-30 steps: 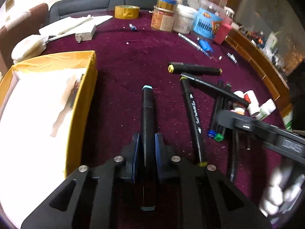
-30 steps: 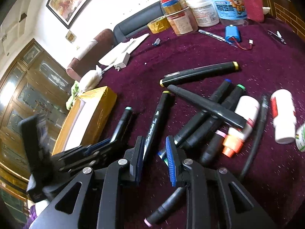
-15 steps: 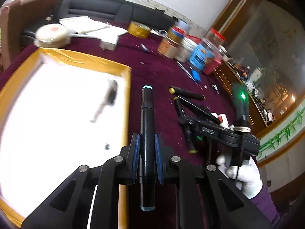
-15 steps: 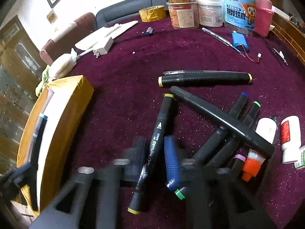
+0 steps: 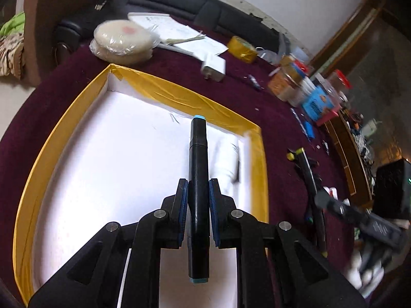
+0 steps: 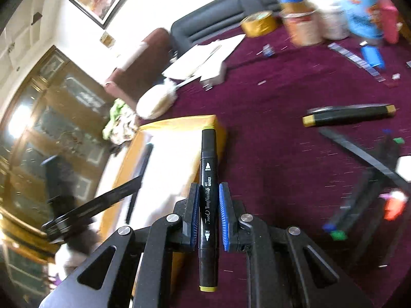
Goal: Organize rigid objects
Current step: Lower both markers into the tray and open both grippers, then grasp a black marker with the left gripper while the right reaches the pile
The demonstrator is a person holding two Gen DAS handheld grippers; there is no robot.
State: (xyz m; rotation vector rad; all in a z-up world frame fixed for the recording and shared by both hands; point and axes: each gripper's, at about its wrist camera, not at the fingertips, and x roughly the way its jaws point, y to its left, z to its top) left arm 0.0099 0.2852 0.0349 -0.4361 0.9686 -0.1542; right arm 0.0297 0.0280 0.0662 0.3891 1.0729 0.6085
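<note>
My left gripper (image 5: 197, 187) is shut on a black marker with light blue ends (image 5: 197, 159), held above the white inside of the yellow-rimmed box (image 5: 179, 97). A dark pen-like item (image 5: 237, 169) lies in the box near its right wall. My right gripper (image 6: 208, 192) is shut on a black art marker with yellow ends (image 6: 208, 169), lifted off the cloth beside the box (image 6: 179, 125). The left gripper's body (image 6: 90, 205) shows over the box in the right wrist view. More black markers (image 6: 349, 115) lie on the purple cloth at right.
Jars and tubs (image 5: 303, 87), a roll of yellow tape (image 5: 242, 47), papers (image 5: 179, 36), a white adapter (image 5: 213, 65) and a wrapped round pad (image 5: 123, 39) stand along the table's far side. Small white bottles (image 6: 405, 164) lie by the marker pile. A dark sofa (image 5: 179, 5) lies behind.
My left gripper carried its blue-ended marker leftwards from the cloth to over the box. My right gripper shut on the yellow-ended marker and lifted it towards the box.
</note>
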